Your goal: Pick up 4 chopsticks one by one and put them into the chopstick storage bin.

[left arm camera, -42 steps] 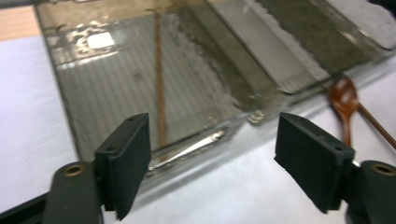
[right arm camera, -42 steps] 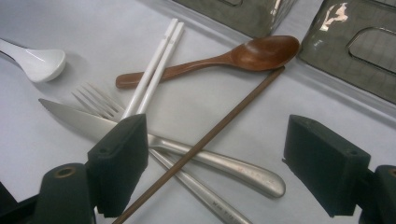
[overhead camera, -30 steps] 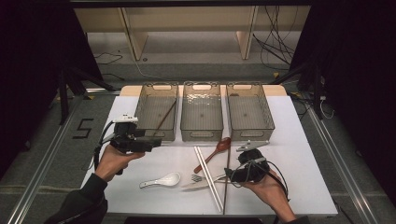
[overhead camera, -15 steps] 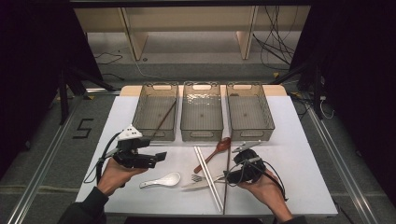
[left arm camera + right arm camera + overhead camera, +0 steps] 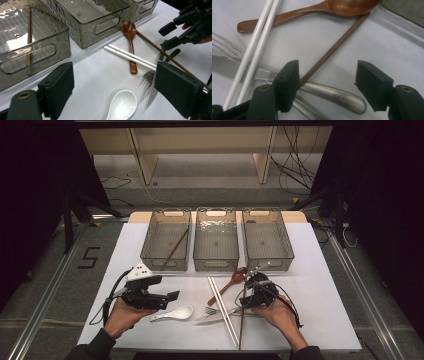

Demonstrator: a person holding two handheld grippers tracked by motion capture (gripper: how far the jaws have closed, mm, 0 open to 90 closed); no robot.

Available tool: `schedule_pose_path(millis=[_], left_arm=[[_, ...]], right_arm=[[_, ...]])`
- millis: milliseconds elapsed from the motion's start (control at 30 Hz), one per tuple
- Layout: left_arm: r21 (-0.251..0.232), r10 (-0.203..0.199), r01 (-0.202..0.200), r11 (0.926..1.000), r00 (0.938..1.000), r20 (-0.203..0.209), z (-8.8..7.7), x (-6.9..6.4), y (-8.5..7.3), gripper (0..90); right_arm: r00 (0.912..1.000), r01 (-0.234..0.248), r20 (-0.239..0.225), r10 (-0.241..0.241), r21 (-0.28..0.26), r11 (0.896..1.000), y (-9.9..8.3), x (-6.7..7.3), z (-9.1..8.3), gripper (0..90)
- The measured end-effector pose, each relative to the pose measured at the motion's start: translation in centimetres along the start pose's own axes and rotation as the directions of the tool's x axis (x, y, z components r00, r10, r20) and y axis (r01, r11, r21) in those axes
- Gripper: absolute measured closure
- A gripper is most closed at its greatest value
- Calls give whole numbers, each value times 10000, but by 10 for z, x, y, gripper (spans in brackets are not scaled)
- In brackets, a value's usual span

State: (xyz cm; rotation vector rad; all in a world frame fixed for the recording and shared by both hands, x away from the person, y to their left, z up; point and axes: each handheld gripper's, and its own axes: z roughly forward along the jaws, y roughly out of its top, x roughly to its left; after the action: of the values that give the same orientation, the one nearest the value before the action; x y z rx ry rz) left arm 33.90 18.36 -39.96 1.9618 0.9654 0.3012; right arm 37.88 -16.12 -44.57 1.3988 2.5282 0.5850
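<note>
1. The right gripper [image 5: 248, 295] has come down over the cutlery pile since a second ago; in the earlier high views it sat higher and a little further right, and now it hangs low above the brown chopstick [image 5: 334, 48]

2. Its jaws have just been closing but are not shut: in the right gripper view the chopstick runs past the inner face of the left pad [image 5: 287, 85], while the right pad stands well apart from it, so nothing is pinched yet

3. The chopstick lies on the white table [image 5: 320, 285], its far tip just under the bowl of the wooden spoon [image 5: 312, 11], its near part crossing over the metal handles [image 5: 337, 97] of the fork and knife

4. The left gripper [image 5: 170, 297] has sunk toward the white ceramic spoon [image 5: 122, 105], which lies ahead of and between its wide-open jaws, untouched

5. My reading: both hands are lining up pickups for sorting into the bins; the matching brown chopstick [image 5: 175, 246] already rests in the left bin [image 5: 150, 240], so that looks like the goal for the right hand's stick once the pinch finishes
</note>
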Motion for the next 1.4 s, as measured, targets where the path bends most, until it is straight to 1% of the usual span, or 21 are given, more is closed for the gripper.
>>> schedule_pose_path(millis=[133, 200, 333, 400, 533, 633, 733, 800, 1033, 1067, 1333, 1400], left_arm=[[-89, -50, 50, 9999, 10000, 28, -1, -2, -3, 157], [-45, -48, 48, 10000, 10000, 0, -1, -2, -4, 157], [7, -4, 4, 10000, 9999, -113, -1, -2, -7, 157], [-50, -100, 99, 9999, 9998, -172, -2, -1, -8, 157], [-55, -180, 179, 9998, 9997, -143, -2, 0, -9, 158], [24, -146, 146, 9999, 9998, -110, -1, 0, -10, 158], [0, -130, 130, 9999, 9999, -107, -1, -1, -10, 158], [-13, -137, 136, 9999, 9999, -88, -1, 0, -9, 158], [-81, -239, 239, 9997, 9997, -66, -1, 1, -9, 158], [-77, -232, 231, 9997, 9997, -63, -1, 1, -9, 159], [-90, -260, 260, 9996, 9997, -3, 0, 0, -9, 158], [-89, -264, 264, 9996, 9997, 14, 0, 0, -9, 158]], right_arm=[[9998, -43, -197, 47, 198, 9998, 4, -2, 5, 390], [9996, -31, -265, 39, 283, 9996, 6, -1, 7, 399], [9995, -31, -299, 45, 459, 9989, 9, -1, 11, 433], [9995, 26, -309, -7, 621, 9981, 10, 0, 12, 445], [9995, -25, -322, 51, 791, 9969, 10, -1, 15, 482], [9994, 5, -349, 28, 949, 9955, 11, -2, 16, 520], [9996, 38, -285, -4, 1168, 9932, 10, -4, 17, 577], [9998, 99, -208, -74, 1222, 9925, 10, -6, 17, 614], [9999, -131, 29, 128, 1471, 9890, 7, -18, 14, 746], [9997, -189, 150, 169, 1475, 9889, 7, -19, 14, 755], [9975, -527, 558, 441, 1626, 9853, 3, -33, 12, 830], [9970, -503, 668, 396, 1679, 9845, 2, -36, 11, 847]])
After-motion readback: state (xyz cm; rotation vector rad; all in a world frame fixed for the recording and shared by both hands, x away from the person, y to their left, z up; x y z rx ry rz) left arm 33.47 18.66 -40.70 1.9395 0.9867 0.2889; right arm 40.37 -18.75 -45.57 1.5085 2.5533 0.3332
